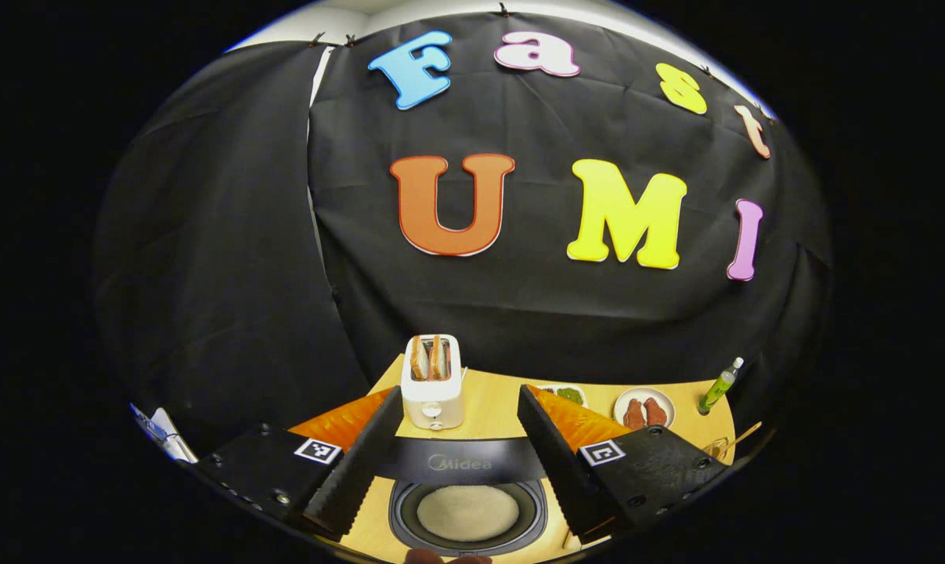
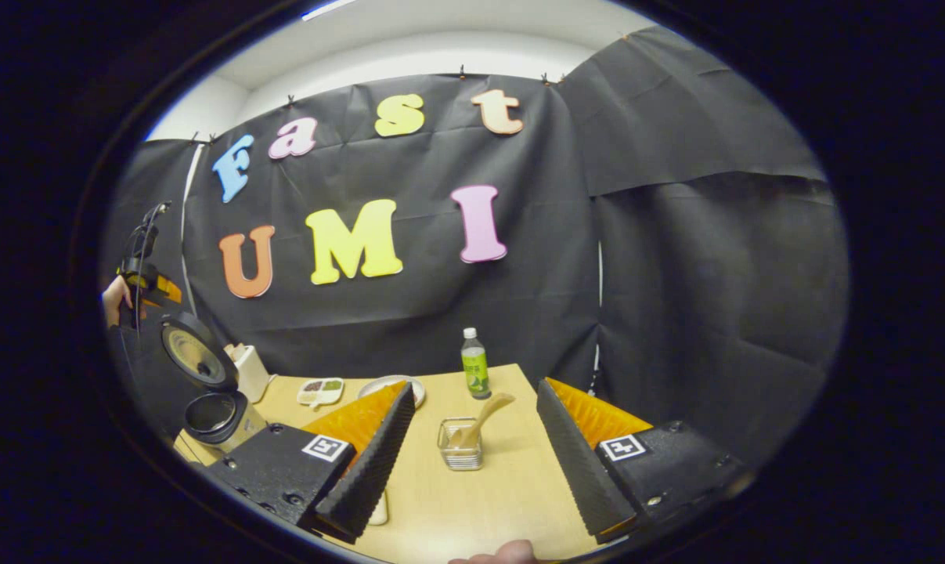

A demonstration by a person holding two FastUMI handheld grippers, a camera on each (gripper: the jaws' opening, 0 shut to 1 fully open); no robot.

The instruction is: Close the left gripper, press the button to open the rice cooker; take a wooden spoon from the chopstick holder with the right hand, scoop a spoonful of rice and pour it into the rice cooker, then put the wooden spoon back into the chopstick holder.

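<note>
The rice cooker (image 2: 215, 415) stood at the tabletop's (image 2: 472, 501) left edge with its lid (image 2: 194, 352) already swung up, so the spoon was the next concern. The right claw (image 2: 472, 478) hung over the near edge, jaws spread wide and holding nothing, and it looked straight at the chopstick holder (image 2: 460, 453), which sat between its fingers' lines and a little ahead, toward the middle of the tabletop. The wooden spoon (image 2: 484, 419) leaned out of that holder, its long axis tilting up and to the right (toward the bottle (image 2: 474, 364) at the far edge). The left claw (image 1: 456, 478), also open and empty, hovered above the open pot (image 1: 467, 513).
</note>
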